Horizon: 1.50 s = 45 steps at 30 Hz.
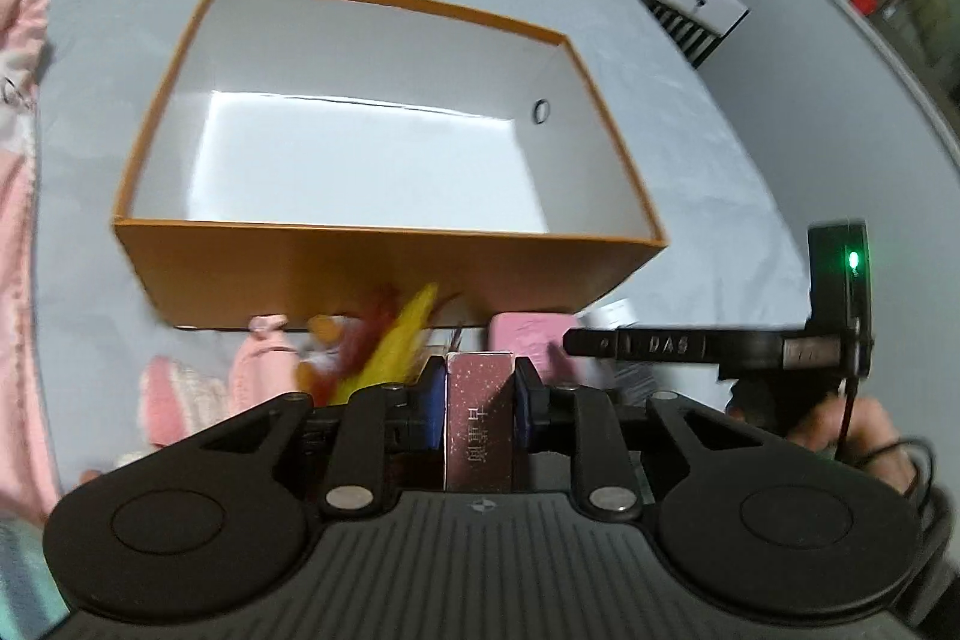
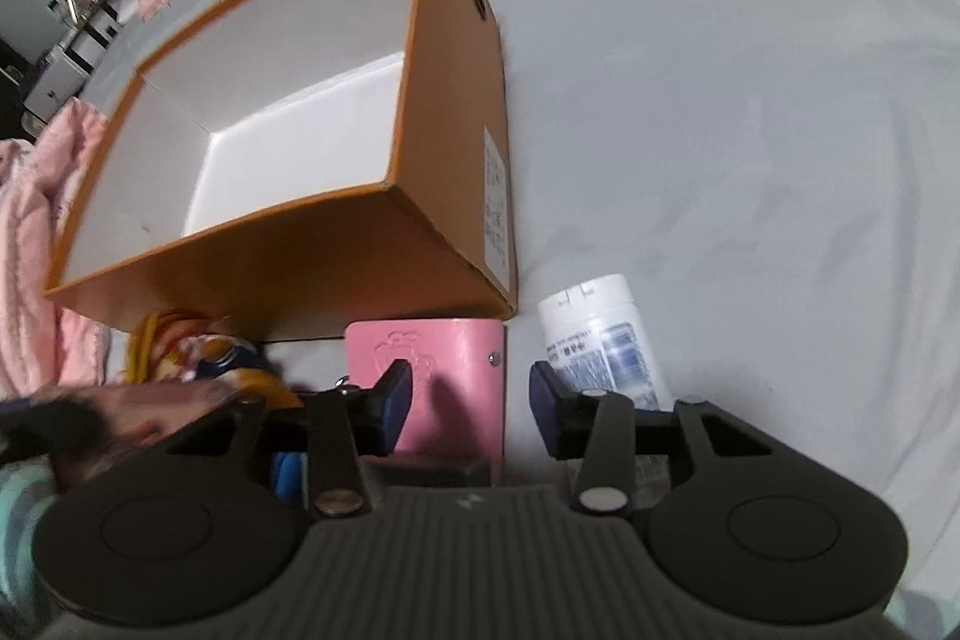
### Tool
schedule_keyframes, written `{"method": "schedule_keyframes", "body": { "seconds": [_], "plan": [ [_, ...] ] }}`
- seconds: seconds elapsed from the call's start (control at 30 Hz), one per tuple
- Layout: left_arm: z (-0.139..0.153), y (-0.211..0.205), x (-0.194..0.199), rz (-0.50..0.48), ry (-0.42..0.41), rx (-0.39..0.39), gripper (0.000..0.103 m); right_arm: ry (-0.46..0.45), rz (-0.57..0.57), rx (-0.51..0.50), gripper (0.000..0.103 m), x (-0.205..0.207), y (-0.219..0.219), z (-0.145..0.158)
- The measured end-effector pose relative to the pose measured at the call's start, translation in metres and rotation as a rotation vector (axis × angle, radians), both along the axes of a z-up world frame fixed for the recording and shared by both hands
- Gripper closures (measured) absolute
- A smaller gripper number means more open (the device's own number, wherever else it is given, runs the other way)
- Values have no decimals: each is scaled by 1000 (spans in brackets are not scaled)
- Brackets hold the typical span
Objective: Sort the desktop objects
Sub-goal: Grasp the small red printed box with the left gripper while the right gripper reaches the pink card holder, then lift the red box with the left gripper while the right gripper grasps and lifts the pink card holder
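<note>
An open orange box (image 1: 384, 262) with a white inside stands on the grey bed sheet; it also shows in the right wrist view (image 2: 336, 244). My left gripper (image 1: 479, 394) is shut on a dark pink carton (image 1: 479, 418) with printed characters, held just in front of the box's near wall. My right gripper (image 2: 471, 400) is open above a pink case (image 2: 444, 370). A white bottle (image 2: 600, 334) lies just right of the right fingertip. A yellow and red toy (image 1: 390, 340) lies by the box's near wall.
Pink cloth items (image 1: 180, 388) lie at the left of the pile. A pink blanket (image 2: 30, 220) lies left of the box. The grey sheet (image 2: 750, 100) stretches to the right. The right gripper's handle (image 1: 720, 346) shows in the left wrist view.
</note>
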<state>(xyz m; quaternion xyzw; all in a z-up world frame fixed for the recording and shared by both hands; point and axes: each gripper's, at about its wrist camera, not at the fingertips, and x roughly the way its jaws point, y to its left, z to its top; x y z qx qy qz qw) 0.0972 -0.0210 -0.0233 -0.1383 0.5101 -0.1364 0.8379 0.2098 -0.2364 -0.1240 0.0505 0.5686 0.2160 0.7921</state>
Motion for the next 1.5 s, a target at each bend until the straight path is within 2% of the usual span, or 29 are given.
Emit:
{"method": "schedule_keyframes", "body": {
  "seconds": [0.17, 0.23, 0.37, 0.47, 0.53, 0.57, 0.7, 0.83, 1.07, 1.13, 1.27, 1.37, 1.47, 1.5],
  "plan": [
    [-10, 0, 6, 0, 18, -29, 77, 65, 8, -13, 49, 11, 8, -21],
    [-17, -4, 9, -15, 49, -33, 76, 92, 23, 7, 44, 15, 8, -28],
    [-27, -11, 9, -21, 62, -18, 76, 73, 65, 7, 39, 17, 16, -33],
    [-26, -10, 8, -10, 56, -16, 77, 70, 81, 38, 40, 20, 18, -37],
    [-24, -9, 7, -6, 51, -11, 77, 71, 77, 68, 49, 20, 15, -37],
    [-22, -9, 5, -2, 48, -5, 77, 54, 77, 70, 57, 18, 13, -34],
    [-16, -5, -4, 14, 35, 7, 77, -24, 119, 96, 75, 3, 11, -15],
    [-6, 0, -14, 39, 11, 4, 77, -116, 177, 100, 83, -20, 11, 15],
    [6, 8, -32, 64, -24, -20, 77, -359, 261, -30, 85, -69, 11, 64],
    [6, 9, -35, 70, -22, -17, 77, -395, 266, -61, 85, -72, 11, 69],
    [6, 13, -46, 74, -25, -34, 77, -333, 290, -145, 85, -72, 16, 53],
    [5, 18, -51, 84, -24, -37, 77, -329, 325, -193, 84, -79, 13, 50],
    [5, 21, -54, 91, -26, -37, 77, -286, 319, -224, 81, -70, 16, 48],
    [6, 22, -55, 91, -29, -41, 77, -276, 310, -232, 77, -66, 16, 45]
  ]
}}
